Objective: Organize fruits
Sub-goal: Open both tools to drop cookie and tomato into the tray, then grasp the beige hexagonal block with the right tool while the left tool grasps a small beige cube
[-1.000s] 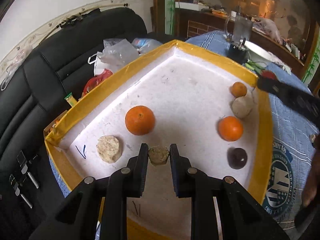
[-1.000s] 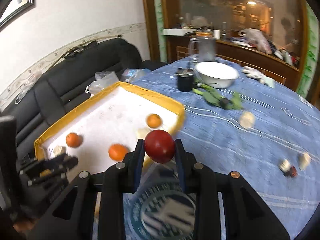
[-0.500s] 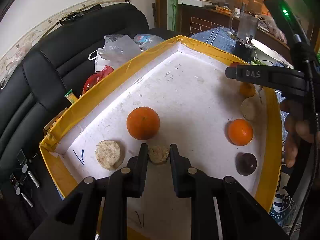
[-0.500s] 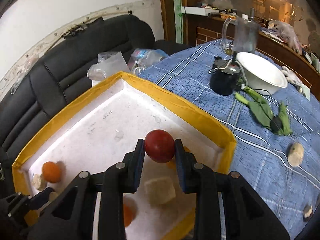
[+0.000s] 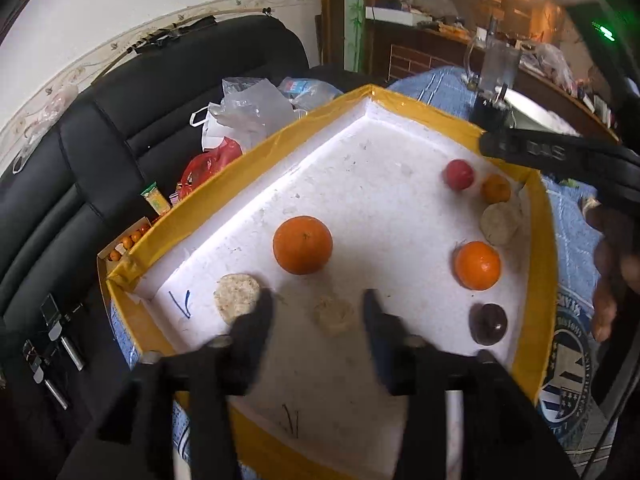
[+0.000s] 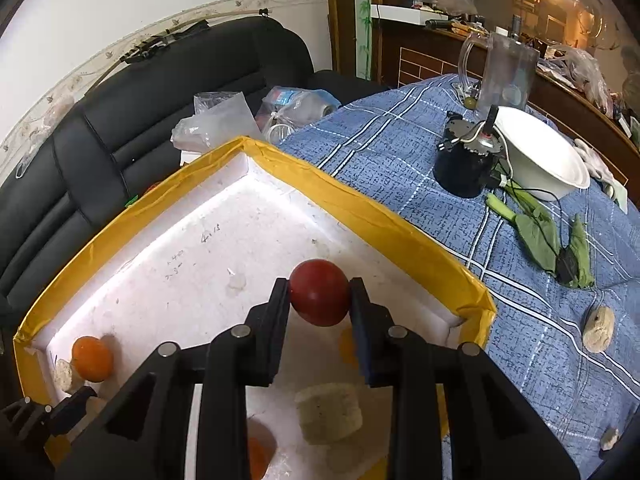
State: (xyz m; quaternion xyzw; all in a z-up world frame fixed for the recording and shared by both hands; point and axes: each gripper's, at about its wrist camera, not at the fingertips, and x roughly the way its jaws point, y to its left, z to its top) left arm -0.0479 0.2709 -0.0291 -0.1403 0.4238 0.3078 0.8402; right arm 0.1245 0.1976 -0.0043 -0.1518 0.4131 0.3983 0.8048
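A white foam tray with a yellow rim (image 5: 224, 184) holds the fruit. My left gripper (image 5: 318, 310) is open; a small beige piece (image 5: 333, 314) lies on the tray floor between its fingers. Near it are a round beige slice (image 5: 236, 298) and a large orange (image 5: 303, 245). Two smaller oranges (image 5: 477, 265), a pale chunk (image 5: 498, 224) and a dark fruit (image 5: 488, 324) lie along the right side. My right gripper (image 6: 320, 294) is shut on a red fruit (image 6: 319, 292), low at the tray's far right, also visible in the left wrist view (image 5: 459, 175).
The tray (image 6: 360, 216) sits on a blue checked tablecloth (image 6: 400, 152). On the cloth are a black pot (image 6: 466, 168), a white bowl (image 6: 536, 156), green leaves (image 6: 540, 232) and loose beige pieces (image 6: 599, 328). A black sofa (image 5: 100, 152) with plastic bags (image 5: 248, 116) stands behind.
My left gripper opened and let the small beige piece down on the tray. My right gripper carried the red fruit over the rim and down into the tray.
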